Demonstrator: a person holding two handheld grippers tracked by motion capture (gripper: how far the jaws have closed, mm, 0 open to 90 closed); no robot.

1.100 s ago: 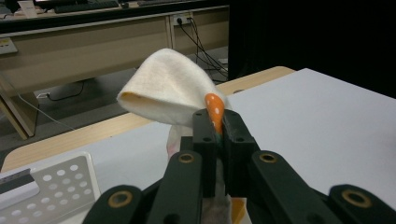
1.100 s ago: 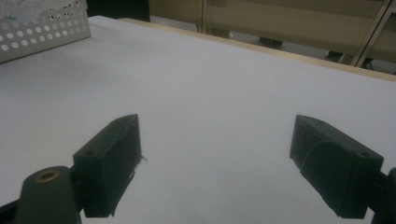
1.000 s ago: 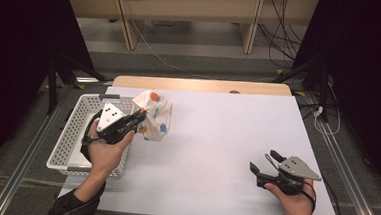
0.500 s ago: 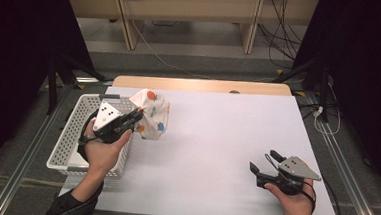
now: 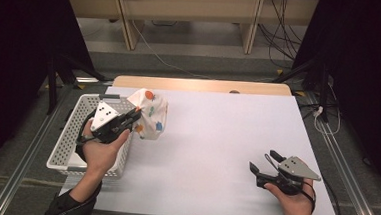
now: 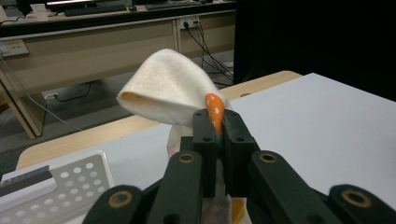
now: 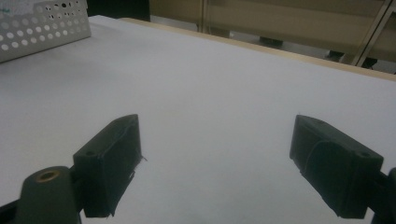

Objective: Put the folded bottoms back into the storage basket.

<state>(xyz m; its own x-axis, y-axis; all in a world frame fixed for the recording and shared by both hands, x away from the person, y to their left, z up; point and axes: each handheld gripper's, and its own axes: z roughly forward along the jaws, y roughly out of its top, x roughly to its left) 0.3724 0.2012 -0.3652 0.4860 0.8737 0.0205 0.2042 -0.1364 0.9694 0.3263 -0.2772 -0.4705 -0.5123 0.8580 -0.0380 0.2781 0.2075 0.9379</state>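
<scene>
A cream cloth (image 5: 150, 114) with orange and blue spots hangs bunched above the white table's left side, just right of the basket. My left gripper (image 5: 134, 116) is shut on it. In the left gripper view the two black jaws pinch an orange-printed fold of the cloth (image 6: 163, 91), which arches up and to the left of my left gripper (image 6: 216, 122). My right gripper (image 5: 264, 162) rests low near the table's front right corner, jaws wide apart. In the right gripper view my right gripper (image 7: 219, 154) stands open over bare table with nothing between its fingers.
A white perforated basket (image 5: 72, 130) stands at the table's left edge, under my left hand; its corner (image 7: 42, 23) shows far off in the right gripper view. The table (image 5: 227, 135) has a wooden strip along its far edge. Cables lie on the floor beyond.
My left gripper has shifted slightly with the cloth still pinched; the cloth hangs a little differently. The right hand and gripper have not moved.
</scene>
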